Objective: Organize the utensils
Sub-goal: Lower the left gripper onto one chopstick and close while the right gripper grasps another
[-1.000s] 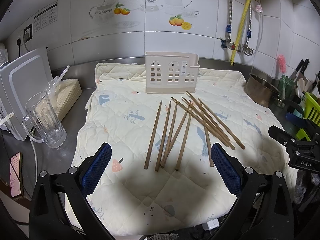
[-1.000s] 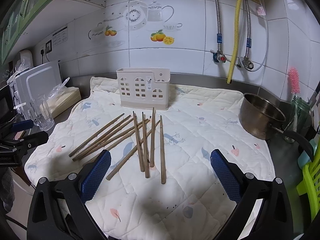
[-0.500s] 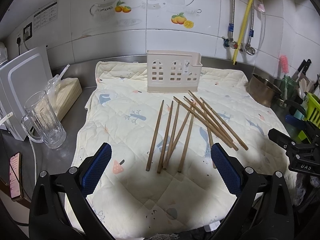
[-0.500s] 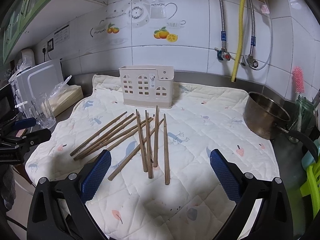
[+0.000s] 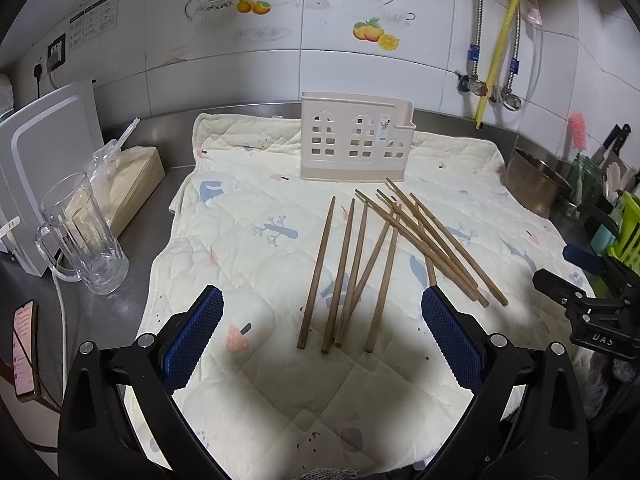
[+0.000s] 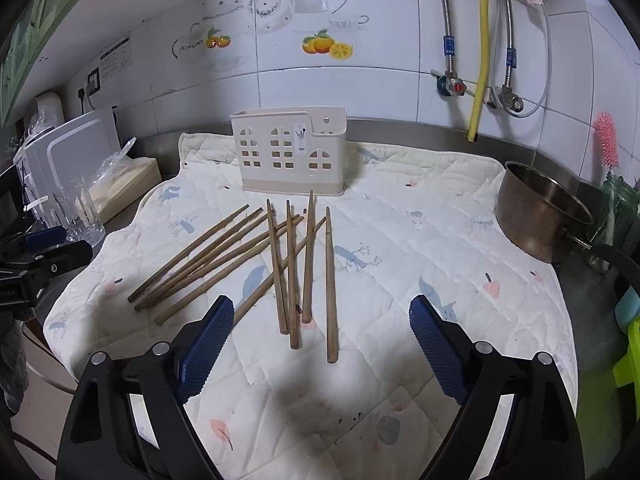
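Several brown wooden chopsticks (image 5: pixel 362 258) lie loose and partly crossed on a cream quilted mat (image 5: pixel 248 216); they also show in the right wrist view (image 6: pixel 288 264). A beige slotted utensil holder (image 5: pixel 356 142) stands upright behind them, also in the right wrist view (image 6: pixel 292 150). My left gripper (image 5: pixel 322 330) is open and empty, just in front of the near chopstick ends. My right gripper (image 6: pixel 322 338) is open and empty, its jaws wide on either side of the near chopstick ends.
A glass mug (image 5: pixel 82 234), a phone (image 5: pixel 26 350) and a white board (image 5: pixel 40 152) are on the left. A steel pot (image 6: pixel 540 210), a pink brush (image 6: pixel 606 140) and a green rack (image 5: pixel 628 228) are on the right. Tiled wall with pipes behind.
Both grippers have moved slightly forward toward the chopsticks, and both stay open. The chopsticks and holder have not moved.
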Action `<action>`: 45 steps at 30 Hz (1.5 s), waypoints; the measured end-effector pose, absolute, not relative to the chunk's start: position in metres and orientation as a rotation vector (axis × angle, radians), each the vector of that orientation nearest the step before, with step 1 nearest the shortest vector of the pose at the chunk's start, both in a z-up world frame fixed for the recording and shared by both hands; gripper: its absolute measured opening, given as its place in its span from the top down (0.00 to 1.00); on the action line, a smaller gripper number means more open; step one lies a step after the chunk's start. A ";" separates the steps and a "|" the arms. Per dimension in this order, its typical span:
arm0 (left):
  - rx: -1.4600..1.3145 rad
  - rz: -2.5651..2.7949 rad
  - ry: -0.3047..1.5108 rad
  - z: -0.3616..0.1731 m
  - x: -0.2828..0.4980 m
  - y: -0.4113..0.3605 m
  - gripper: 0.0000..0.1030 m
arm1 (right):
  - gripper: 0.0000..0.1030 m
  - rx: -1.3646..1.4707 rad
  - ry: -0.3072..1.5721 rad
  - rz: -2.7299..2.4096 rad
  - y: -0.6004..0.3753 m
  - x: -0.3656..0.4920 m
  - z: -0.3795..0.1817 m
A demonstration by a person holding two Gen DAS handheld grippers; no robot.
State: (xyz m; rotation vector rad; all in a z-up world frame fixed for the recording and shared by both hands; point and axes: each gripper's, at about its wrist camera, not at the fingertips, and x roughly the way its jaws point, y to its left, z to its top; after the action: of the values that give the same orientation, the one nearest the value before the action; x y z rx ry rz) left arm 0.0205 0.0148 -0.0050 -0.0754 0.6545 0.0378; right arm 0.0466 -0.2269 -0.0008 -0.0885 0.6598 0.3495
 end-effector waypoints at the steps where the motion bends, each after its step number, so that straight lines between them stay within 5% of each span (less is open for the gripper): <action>1: -0.076 0.037 0.654 -0.005 0.022 0.015 0.05 | 0.18 -0.088 0.662 0.351 -0.227 0.048 -0.001; 25: -0.066 0.027 0.716 -0.019 0.068 0.023 0.08 | 0.30 -0.093 0.734 0.353 -0.217 0.088 -0.020; 31: -0.071 0.025 0.759 -0.032 0.081 0.031 0.22 | 0.39 -0.098 0.774 0.352 -0.218 0.098 -0.032; 45: -0.066 -0.026 0.887 -0.071 0.107 0.034 0.74 | 0.58 -0.097 0.845 0.356 -0.225 0.108 -0.056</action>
State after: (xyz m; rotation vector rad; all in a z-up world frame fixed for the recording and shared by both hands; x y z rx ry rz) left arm 0.1073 0.0345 -0.0710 -0.0661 0.8866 -0.0262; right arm 0.1084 -0.2245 -0.0564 -0.0969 0.8454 0.3562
